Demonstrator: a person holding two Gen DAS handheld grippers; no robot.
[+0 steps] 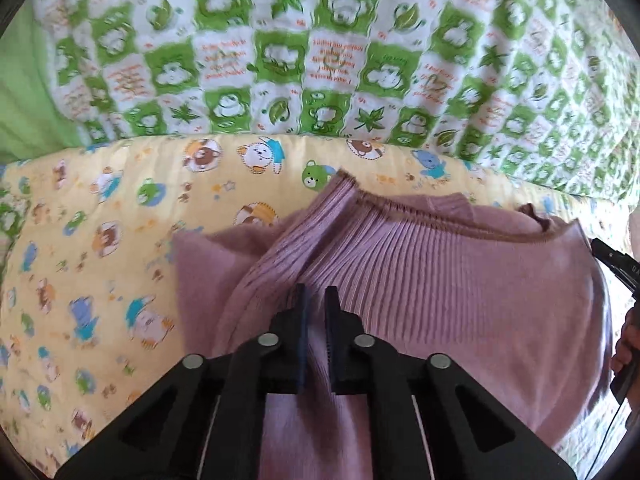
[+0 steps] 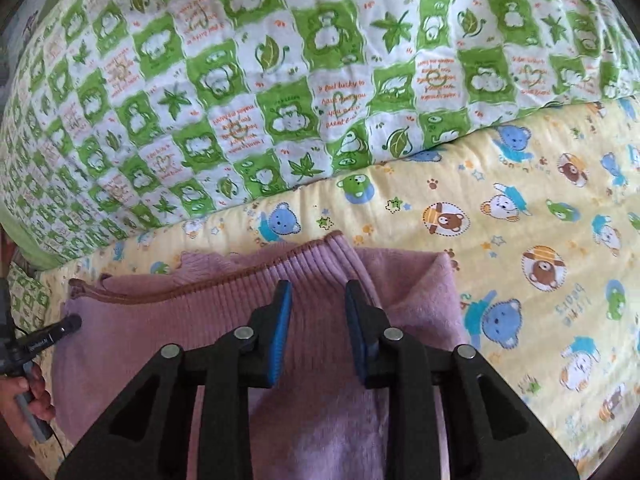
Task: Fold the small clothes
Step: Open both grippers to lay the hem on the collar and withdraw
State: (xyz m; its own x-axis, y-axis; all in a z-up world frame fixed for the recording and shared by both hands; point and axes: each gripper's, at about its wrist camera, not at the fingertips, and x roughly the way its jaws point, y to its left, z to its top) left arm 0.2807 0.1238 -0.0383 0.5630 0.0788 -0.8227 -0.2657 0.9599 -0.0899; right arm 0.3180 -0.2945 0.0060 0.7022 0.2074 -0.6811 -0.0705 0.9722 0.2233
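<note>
Mauve ribbed knit garment (image 1: 420, 280) lies on the yellow bear-print quilted sheet (image 1: 100, 240), just short of the green-and-white checked quilt (image 1: 320, 60). Left gripper (image 1: 316, 300): jaws narrowly apart over the ribbing, grip unclear. Right gripper (image 2: 318, 296): wider gap, nothing pinched. Only the right view shows the left hand (image 2: 36, 392); only the left view shows fingers (image 1: 626, 344) by the right tool.

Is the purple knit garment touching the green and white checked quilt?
Apart. In the right wrist view, a strip of the yellow bear-print sheet shows between the purple knit garment and the green and white checked quilt.
</note>
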